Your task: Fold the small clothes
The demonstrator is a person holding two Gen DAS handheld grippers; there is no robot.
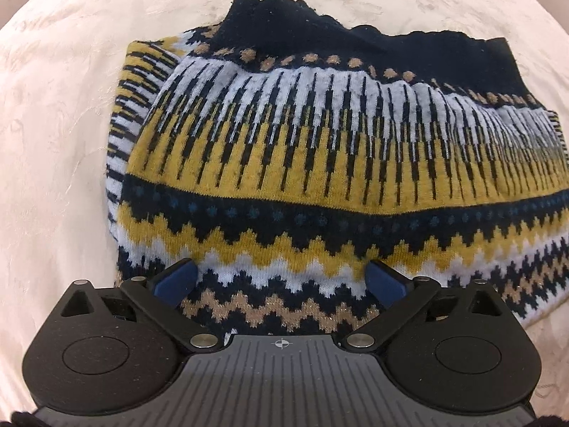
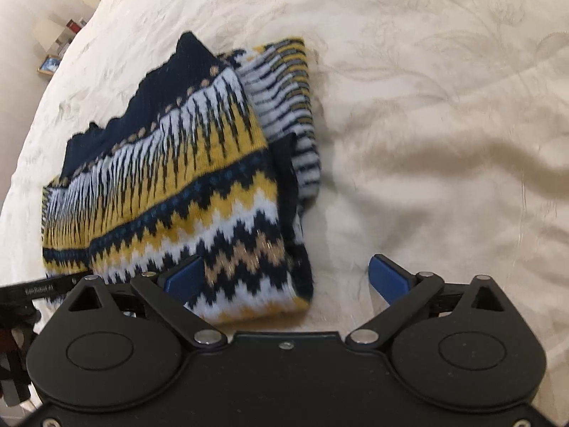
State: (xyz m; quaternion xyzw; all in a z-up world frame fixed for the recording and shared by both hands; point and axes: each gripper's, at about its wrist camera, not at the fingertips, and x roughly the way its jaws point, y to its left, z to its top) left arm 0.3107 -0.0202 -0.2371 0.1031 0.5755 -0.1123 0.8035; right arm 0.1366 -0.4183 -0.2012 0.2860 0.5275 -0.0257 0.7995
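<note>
A folded knit sweater [image 1: 320, 163] in navy, mustard, white and tan zigzag bands lies on the cream bedspread [image 1: 53, 142]. It also shows in the right wrist view [image 2: 170, 178], left of centre, with a striped sleeve [image 2: 288, 99] folded along its right side. My left gripper [image 1: 281, 277] is open, its blue pads just above the sweater's near edge, nothing between them. My right gripper [image 2: 284, 277] is open over the sweater's near right corner, its left pad [image 2: 185, 277] over the knit and its right pad [image 2: 387, 277] over bare bedspread.
The cream patterned bedspread [image 2: 444, 124] spreads wide to the right of the sweater, with soft wrinkles. Beyond its far left edge stand a shelf with small items [image 2: 60, 46]. Part of the left gripper's black body [image 2: 21, 299] shows at the lower left.
</note>
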